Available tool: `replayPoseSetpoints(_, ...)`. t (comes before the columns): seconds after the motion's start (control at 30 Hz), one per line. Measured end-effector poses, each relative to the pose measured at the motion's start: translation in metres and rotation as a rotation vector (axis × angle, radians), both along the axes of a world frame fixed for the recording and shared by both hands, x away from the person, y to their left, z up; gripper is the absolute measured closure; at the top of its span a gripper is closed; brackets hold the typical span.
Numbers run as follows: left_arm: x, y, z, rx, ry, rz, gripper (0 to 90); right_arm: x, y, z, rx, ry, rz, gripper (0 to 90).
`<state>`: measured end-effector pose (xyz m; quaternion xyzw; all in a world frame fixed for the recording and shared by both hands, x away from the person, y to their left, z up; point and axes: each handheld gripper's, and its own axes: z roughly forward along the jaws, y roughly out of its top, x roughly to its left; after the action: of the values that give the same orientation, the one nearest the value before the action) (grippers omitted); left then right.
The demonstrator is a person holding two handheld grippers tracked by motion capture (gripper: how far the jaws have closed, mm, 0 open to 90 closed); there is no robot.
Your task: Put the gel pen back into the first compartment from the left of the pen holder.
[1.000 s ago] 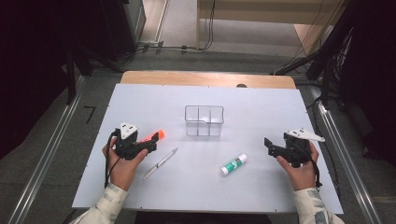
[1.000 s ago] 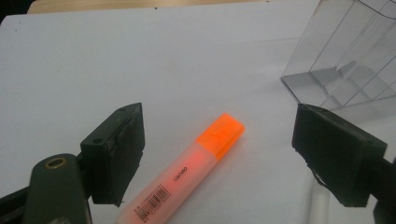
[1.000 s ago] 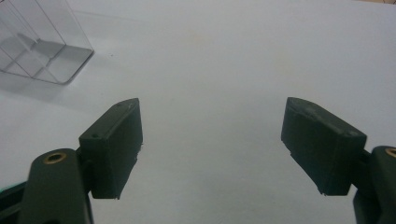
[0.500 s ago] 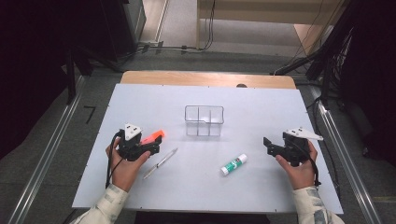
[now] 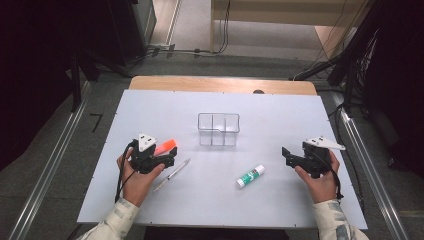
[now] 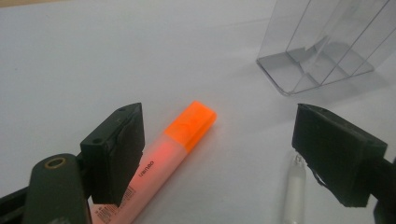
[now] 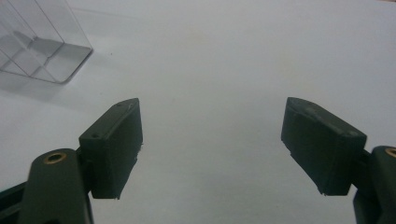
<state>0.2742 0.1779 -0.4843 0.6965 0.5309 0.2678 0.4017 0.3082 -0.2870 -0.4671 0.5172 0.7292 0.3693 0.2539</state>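
The orange highlighter point(image 6: 180, 140) lay flat on the white table point(image 5: 280, 200), its bright cap pointing toward one o'clock in the left gripper view and its paler body running back toward seven o'clock; in the high view the highlighter point(image 5: 165, 147) sat at about nine o'clock on the table, just beside the left gripper point(image 5: 167, 161). That left gripper point(image 6: 219, 154) stood with its jaws wide apart, holding nothing; the highlighter's body lay close against the inner face of the jaw at nine o'clock in the left gripper view, and I cannot tell whether they touched. A clear pen point(image 6: 294, 186) lay under the jaw at three o'clock in that view; in the high view the pen point(image 5: 172, 175) ran from seven to one o'clock, just below the left gripper. The clear divided box point(image 5: 218, 129) stood upright near the table's centre, at two o'clock from the highlighter and well apart from it; its compartments looked bare. A glue stick point(image 5: 250, 176) with a green label lay at five o'clock from the box. The right gripper point(image 5: 286, 155), held at three o'clock on the table, had its jaws spread wide over bare tabletop, gripping nothing; a corner of the box point(image 7: 39, 46) showed at ten o'clock in the right gripper view.
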Motion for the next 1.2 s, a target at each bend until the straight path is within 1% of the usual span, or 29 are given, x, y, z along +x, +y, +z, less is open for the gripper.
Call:
replayPoseSetpoints(0.27, 0.000, -0.005, -0.002, 0.005, 0.007, -0.026, 18.2, 0.000, 0.000, 0.000, 0.000, 0.001, 0.002, 19.5)
replayPoseSetpoints(0.3, 0.000, -0.005, -0.002, 0.012, 0.010, -0.031, 18.2, 0.000, 0.000, 0.000, 0.000, 0.000, 0.003, 19.4)
replayPoseSetpoints(0.5, -0.001, -0.010, -0.006, 0.008, 0.007, -0.051, 18.8, 0.000, 0.001, 0.000, -0.002, 0.006, 0.001, 19.5)
replayPoseSetpoints(0.6, -0.002, -0.014, -0.008, 0.020, 0.006, -0.063, 18.9, 0.000, 0.001, 0.000, 0.000, 0.005, 0.002, 19.5)
replayPoseSetpoints(0.63, -0.002, -0.015, -0.010, 0.021, 0.013, -0.068, 18.9, 0.000, 0.000, 0.000, 0.000, 0.006, 0.002, 19.5)
replayPoseSetpoints(0.7, -0.002, -0.016, -0.010, 0.015, 0.017, -0.071, 19.0, 0.000, 0.000, 0.000, 0.002, 0.006, 0.000, 19.5)
replayPoseSetpoints(0.77, -0.002, -0.017, -0.011, 0.019, 0.024, -0.072, 19.2, 0.000, 0.001, 0.000, 0.002, 0.008, 0.000, 19.5)
replayPoseSetpoints(1.03, -0.004, -0.021, -0.013, 0.025, 0.019, -0.085, 20.9, 0.000, 0.001, 0.000, 0.003, 0.008, 0.000, 19.5)
replayPoseSetpoints(1.1, -0.005, -0.022, -0.014, 0.033, 0.021, -0.091, 22.3, 0.000, 0.001, 0.000, 0.003, 0.009, 0.001, 19.5)
replayPoseSetpoints(1.13, -0.005, -0.023, -0.015, 0.028, 0.024, -0.095, 22.3, 0.000, 0.001, 0.000, 0.003, 0.009, 0.001, 19.5)
replayPoseSetpoints(1.2, -0.004, -0.024, -0.016, 0.032, 0.033, -0.101, 22.4, 0.000, 0.001, 0.000, 0.004, 0.008, 0.001, 19.5)
